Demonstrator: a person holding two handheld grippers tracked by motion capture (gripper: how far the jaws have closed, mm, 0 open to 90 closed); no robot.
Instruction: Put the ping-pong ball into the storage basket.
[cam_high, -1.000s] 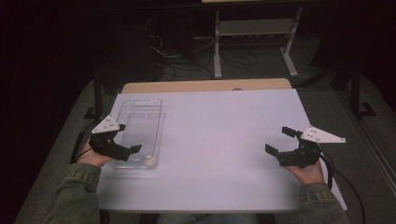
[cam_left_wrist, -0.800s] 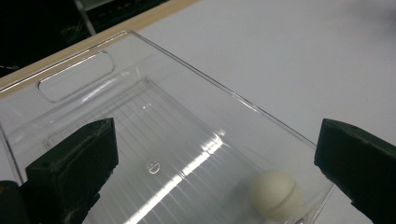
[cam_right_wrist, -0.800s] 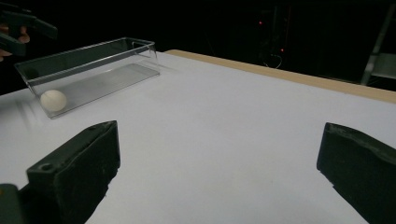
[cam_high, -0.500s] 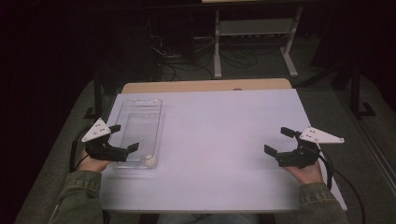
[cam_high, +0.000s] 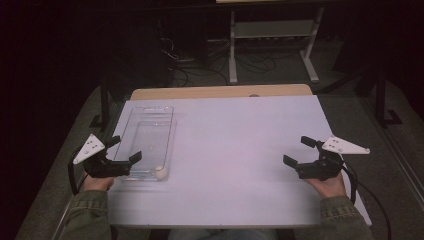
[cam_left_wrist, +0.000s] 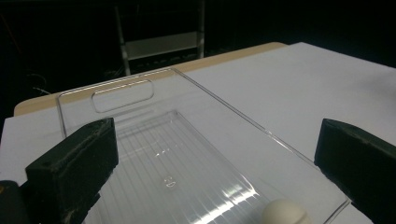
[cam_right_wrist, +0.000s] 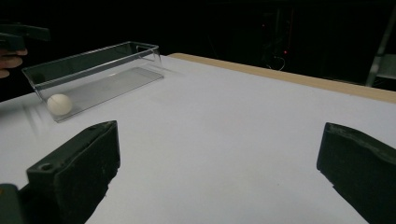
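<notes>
My fingers (cam_left_wrist: 74, 172) are matt black blocks, rubbery to look at, with a slightly rough, scuffed face. The clear plastic tray (cam_high: 150, 135) near the left edge of the table (cam_high: 240, 150) is glossy and see-through, and its ribbed floor catches bright streaks of light. The ball (cam_high: 160, 172) in it is white and smooth, with a dull eggshell finish. The table wears a smooth, matt pale sheet, like paper or laminate; along the far edge a strip of bare light wood (cam_high: 220, 92) shows. The plate (cam_high: 345, 145) on my right gripper (cam_high: 301, 152) looks like flat, matt grey plastic.
</notes>
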